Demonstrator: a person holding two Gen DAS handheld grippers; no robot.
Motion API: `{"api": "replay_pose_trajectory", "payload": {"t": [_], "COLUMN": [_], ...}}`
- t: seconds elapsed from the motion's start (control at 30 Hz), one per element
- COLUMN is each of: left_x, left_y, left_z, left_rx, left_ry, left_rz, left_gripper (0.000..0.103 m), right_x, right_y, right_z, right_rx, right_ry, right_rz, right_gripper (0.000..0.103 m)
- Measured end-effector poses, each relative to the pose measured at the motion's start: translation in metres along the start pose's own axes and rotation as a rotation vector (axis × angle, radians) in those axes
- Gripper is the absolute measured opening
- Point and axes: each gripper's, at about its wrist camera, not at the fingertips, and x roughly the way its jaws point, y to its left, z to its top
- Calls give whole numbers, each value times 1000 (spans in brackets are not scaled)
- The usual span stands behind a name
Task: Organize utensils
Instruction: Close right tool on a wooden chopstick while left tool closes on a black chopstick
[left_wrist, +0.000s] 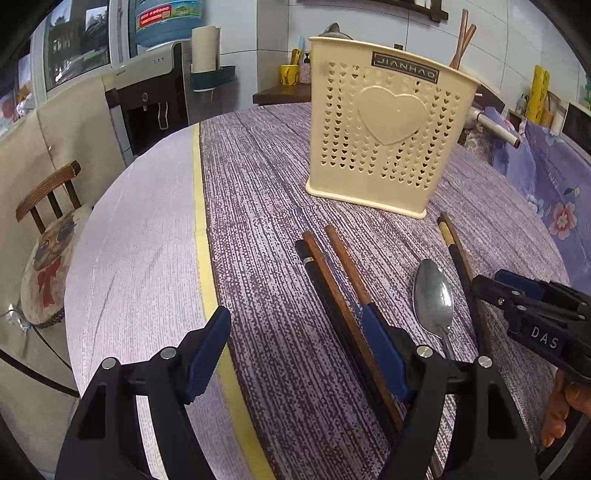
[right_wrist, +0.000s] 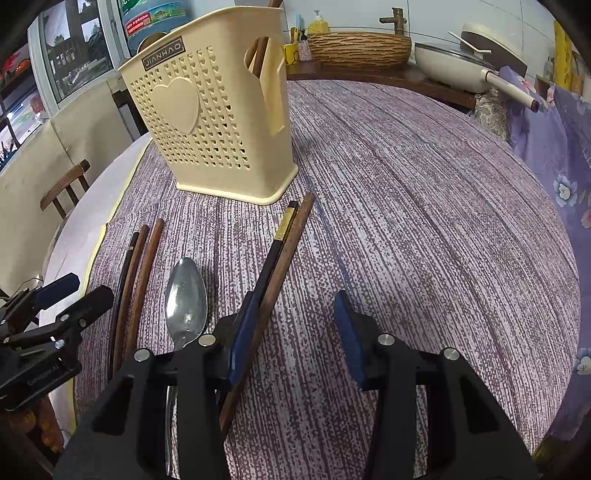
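A cream perforated utensil holder (left_wrist: 384, 129) with a heart on its front stands upright on the round table; it also shows in the right wrist view (right_wrist: 214, 122), with chopsticks inside. In front of it lie brown and black chopsticks (left_wrist: 332, 291), a metal spoon (left_wrist: 432, 299) and another chopstick pair (left_wrist: 461, 266). My left gripper (left_wrist: 295, 350) is open and empty, its right finger over the left chopsticks. My right gripper (right_wrist: 295, 332) is open, its left finger beside the right chopstick pair (right_wrist: 277, 266). The spoon (right_wrist: 184, 299) lies to their left.
The table (left_wrist: 258, 221) has a purple woven cover with a yellow strip (left_wrist: 201, 236). A wooden chair (left_wrist: 48, 236) stands at the left. A pan (right_wrist: 454, 62) and a woven basin (right_wrist: 358, 48) sit behind. A floral cloth (right_wrist: 554, 155) lies at right.
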Motion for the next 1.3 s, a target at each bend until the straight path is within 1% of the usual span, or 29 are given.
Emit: {"api": "replay_pose_trajectory", "payload": {"t": [0.13,0.27,0.5,0.7,0.73,0.83,0.9,0.97,1.07,1.1,1.17,1.2,1.23,1.3], "left_x": [1,6,5,3,4,3,2,3,6,6,9,11,12,16], "left_y": [0,1,0,18,21,26,26,22,20,20,18,18,18,16], "left_z": [-2,-5,-6,-6,-6,-1,3,7,9,8,8,8,8,8], "left_rx": [12,2,27,-16,-25,-67,-80,-69,-82,-86,-85,-90,-96,-100], "left_ry": [-7,13,11,19,24,15,8,2,12,15,24,31,37,57], "left_rz": [39,32,64,63,74,39,26,34,31,30,39,38,33,29], "left_gripper": [72,72,72,73,72,71,71,71,71,70,65,60,56,52], "right_x": [0,0,-2,-8,-7,-8,-7,-6,2,4,9,10,13,15], "right_y": [-3,-4,-4,-25,-30,-42,-41,-37,-29,-26,-20,-19,-17,-14], "right_z": [0,0,0,0,1,4,9,14,21,22,26,26,26,27], "right_rx": [5,11,-6,25,44,118,117,116,114,109,99,94,89,79], "right_ry": [-2,-6,-12,-12,-7,-1,-3,-6,8,11,19,22,25,22], "right_rz": [4,5,-18,-33,-34,31,34,37,25,18,-4,-8,-15,-39], "right_gripper": [44,44,44,43,41,40,40,40,38,35,30,28,27,26]}}
